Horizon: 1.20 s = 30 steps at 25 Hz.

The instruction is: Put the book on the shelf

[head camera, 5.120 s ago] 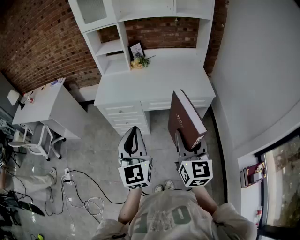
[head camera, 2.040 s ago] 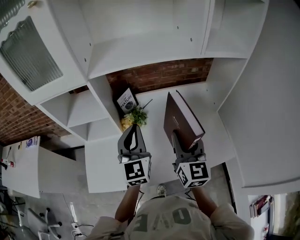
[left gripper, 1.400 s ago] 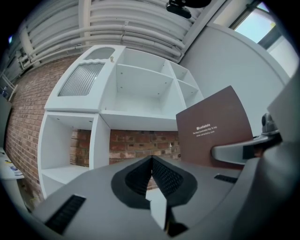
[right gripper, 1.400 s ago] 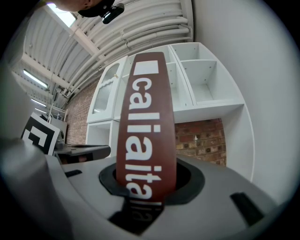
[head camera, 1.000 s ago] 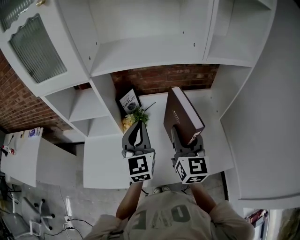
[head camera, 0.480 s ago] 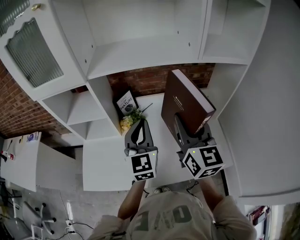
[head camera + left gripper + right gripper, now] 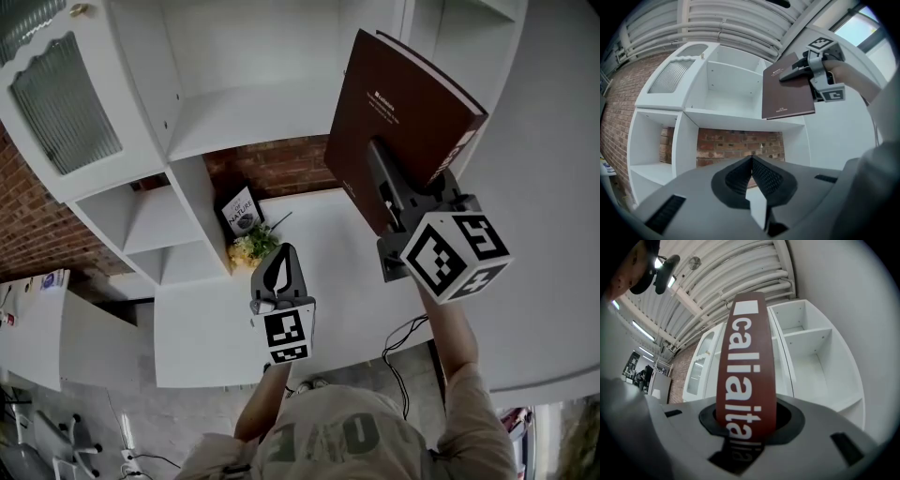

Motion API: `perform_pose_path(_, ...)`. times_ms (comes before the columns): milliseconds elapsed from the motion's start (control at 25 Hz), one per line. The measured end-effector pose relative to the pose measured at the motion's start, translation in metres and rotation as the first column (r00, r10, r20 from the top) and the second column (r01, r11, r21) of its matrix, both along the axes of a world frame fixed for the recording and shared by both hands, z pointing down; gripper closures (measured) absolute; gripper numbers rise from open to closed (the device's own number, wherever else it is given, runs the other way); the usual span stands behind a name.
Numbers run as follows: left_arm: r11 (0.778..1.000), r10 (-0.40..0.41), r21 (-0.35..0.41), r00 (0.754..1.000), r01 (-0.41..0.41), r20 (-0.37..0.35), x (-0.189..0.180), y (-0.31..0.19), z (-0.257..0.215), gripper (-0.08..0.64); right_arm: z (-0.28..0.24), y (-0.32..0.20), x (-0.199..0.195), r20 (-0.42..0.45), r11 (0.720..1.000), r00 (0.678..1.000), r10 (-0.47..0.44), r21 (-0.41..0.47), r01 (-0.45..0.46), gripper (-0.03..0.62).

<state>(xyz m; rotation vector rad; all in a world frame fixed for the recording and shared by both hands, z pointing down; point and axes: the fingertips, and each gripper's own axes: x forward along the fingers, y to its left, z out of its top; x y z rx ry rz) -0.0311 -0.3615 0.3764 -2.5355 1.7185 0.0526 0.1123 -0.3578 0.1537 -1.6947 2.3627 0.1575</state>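
Our right gripper [image 7: 389,187] clamps the book [image 7: 398,103] at its lower end, at the upper right of the frame before the shelf [image 7: 253,117], so the tall book may swing and hit the shelf edge.

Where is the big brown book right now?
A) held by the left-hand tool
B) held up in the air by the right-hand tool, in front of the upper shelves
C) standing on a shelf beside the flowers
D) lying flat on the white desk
B: the brown book is clamped in the right gripper, high in front of the upper shelves; the left gripper is shut and empty.
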Motion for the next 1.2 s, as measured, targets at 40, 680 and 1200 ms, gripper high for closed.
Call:
perform_pose_path(40,1.000,0.001,0.000,1.000,-0.001,-0.004,0.000,0.001,0.000,0.546,-0.010,-0.006,-0.001,-0.013,1.000,1.000,0.004,0.014,-0.003,0.440)
perform_pose_path(680,0.998,-0.052,-0.033,0.999,0.052,0.003,-0.029,0.007,0.014,0.547,-0.046,-0.119,-0.025,-0.122,0.991,0.987,0.108,-0.070,-0.117,0.440)
perform_pose_path(1200,0.997,-0.074,-0.028,0.997,0.073,-0.005,-0.037,-0.009,0.017,0.548,-0.041,-0.201,-0.030,-0.087,0.967,0.982,0.170,-0.179,-0.183,0.440)
